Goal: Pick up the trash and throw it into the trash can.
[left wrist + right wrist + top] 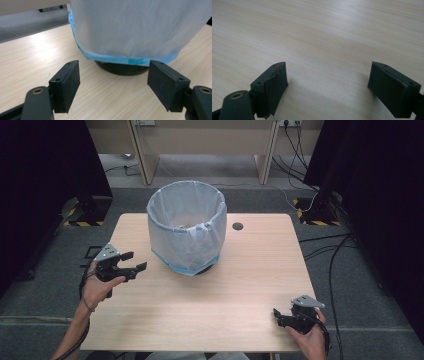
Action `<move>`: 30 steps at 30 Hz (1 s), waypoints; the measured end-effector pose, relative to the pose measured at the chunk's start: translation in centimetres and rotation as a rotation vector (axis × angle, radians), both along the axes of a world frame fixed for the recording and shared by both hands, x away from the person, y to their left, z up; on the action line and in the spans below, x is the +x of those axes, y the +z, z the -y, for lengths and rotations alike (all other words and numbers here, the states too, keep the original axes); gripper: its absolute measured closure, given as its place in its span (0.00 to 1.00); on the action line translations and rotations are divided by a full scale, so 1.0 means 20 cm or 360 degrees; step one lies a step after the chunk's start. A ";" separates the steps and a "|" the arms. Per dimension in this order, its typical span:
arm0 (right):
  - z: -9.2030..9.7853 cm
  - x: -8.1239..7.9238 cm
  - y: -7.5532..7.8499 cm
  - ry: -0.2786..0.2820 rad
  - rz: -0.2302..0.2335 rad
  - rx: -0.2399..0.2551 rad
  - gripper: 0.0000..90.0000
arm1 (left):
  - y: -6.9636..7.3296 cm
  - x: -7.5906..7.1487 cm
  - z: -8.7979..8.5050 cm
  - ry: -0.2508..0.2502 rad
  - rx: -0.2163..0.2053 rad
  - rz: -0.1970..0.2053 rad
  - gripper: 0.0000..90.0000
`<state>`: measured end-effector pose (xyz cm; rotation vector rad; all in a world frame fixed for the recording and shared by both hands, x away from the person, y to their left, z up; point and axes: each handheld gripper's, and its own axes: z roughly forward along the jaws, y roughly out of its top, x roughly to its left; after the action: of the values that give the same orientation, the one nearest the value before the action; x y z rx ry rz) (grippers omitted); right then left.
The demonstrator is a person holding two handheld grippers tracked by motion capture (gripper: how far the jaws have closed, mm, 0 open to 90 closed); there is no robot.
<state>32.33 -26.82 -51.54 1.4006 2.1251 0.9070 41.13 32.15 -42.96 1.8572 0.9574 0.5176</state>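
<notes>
Left gripper jaws apart, empty, low at the table's left edge, aimed right at the bag hem of the lined bin at far centre; right gripper, also apart, sits well off, near-right.

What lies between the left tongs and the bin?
Nothing: bare table separates the open left tongs from the bin, seen in the left gripper view.

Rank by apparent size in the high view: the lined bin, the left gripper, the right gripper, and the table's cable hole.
1. Lined bin, by far the largest.
2. Left gripper and right gripper: look alike, so no ranking.
3. Cable hole, smallest.
</notes>
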 end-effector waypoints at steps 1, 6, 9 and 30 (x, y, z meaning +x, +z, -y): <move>0.00 0.00 0.00 0.0001 0.0000 -0.0002 0.17 | -0.01 0.00 0.00 0.0000 0.0004 -0.0003 0.28; 0.00 0.00 0.00 0.0001 0.0000 -0.0002 0.17 | -0.07 -0.02 0.01 -0.0002 0.0007 -0.0022 0.28; 0.00 0.00 0.00 0.0001 0.0000 -0.0002 0.17 | -0.11 -0.02 0.01 -0.0004 0.0005 -0.0035 0.28; 0.00 0.00 0.00 0.0001 0.0000 -0.0002 0.17 | -0.32 -0.07 0.04 -0.0028 0.0039 -0.0160 0.28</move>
<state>32.33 -26.82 -51.54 1.3994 2.1260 0.9057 39.80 31.38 -49.28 1.9269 1.0043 0.4300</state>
